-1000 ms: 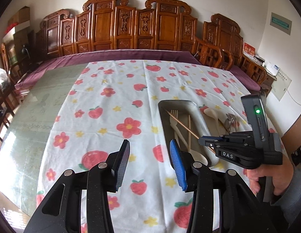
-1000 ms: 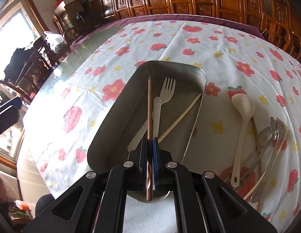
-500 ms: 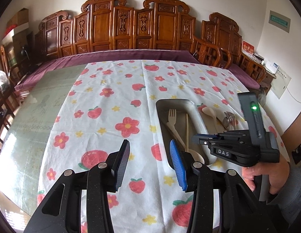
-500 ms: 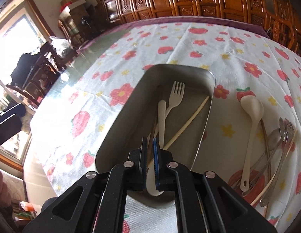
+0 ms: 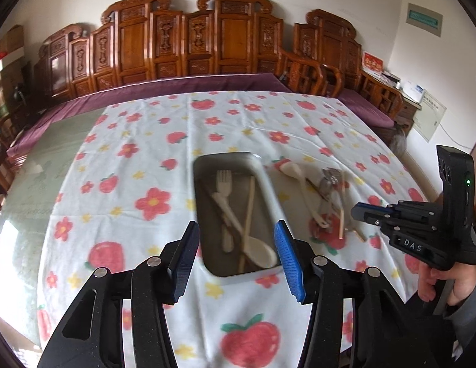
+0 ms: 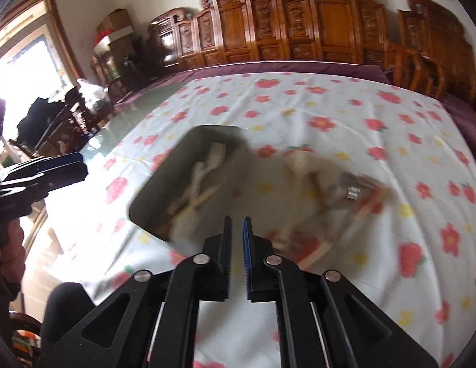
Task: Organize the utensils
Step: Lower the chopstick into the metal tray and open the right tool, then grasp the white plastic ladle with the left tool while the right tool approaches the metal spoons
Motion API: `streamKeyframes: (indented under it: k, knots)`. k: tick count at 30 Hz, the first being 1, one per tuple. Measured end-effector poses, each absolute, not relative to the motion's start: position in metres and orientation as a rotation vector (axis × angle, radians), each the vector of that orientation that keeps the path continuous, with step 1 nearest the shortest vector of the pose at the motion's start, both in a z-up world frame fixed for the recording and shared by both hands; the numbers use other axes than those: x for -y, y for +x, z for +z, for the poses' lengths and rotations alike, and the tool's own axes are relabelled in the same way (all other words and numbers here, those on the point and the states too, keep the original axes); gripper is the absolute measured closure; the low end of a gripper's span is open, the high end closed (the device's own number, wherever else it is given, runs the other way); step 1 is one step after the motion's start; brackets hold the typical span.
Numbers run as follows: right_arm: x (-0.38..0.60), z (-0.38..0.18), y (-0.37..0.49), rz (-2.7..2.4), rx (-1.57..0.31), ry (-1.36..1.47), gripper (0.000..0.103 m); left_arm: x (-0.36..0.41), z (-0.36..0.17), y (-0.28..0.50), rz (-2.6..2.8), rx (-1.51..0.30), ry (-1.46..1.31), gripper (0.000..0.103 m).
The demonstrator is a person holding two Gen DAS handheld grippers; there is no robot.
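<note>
Several loose pale and metal utensils (image 5: 327,202) lie at three o'clock of the grey metal tray (image 5: 268,190) on the desk. Right tool (image 6: 235,230), narrowly parted, empty and just opening, should widen further before descending on one handle. Left tool (image 5: 235,245) hangs half-open, empty.

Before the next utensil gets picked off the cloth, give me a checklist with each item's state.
1. Right tongs empty: ok, jaws have just been opening, nothing between them.
2. Left tongs empty: ok, jaws have just been opening, nothing held.
3. Metal tray has room: ok, holds a fork, a spoon, chopsticks.
4. Loose utensils lie on the cloth right of the tray: ok.
5. Single utensil separable from pile: cannot tell, they overlap and blur.
</note>
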State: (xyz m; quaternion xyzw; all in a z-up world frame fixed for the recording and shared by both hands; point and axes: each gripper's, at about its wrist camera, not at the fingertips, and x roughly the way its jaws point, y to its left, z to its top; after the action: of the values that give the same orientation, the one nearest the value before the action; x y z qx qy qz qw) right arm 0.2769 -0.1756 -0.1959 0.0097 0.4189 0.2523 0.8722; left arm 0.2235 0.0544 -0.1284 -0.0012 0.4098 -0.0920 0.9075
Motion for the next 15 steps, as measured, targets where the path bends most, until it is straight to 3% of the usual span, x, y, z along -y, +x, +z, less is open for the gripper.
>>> streamKeyframes:
  k: [15]
  knots:
    - [0.268,-0.239,0.288,0.397,-0.872,0.098,0.083,0.039,-0.168,0.258,-0.29,-0.891,0.035,0.054]
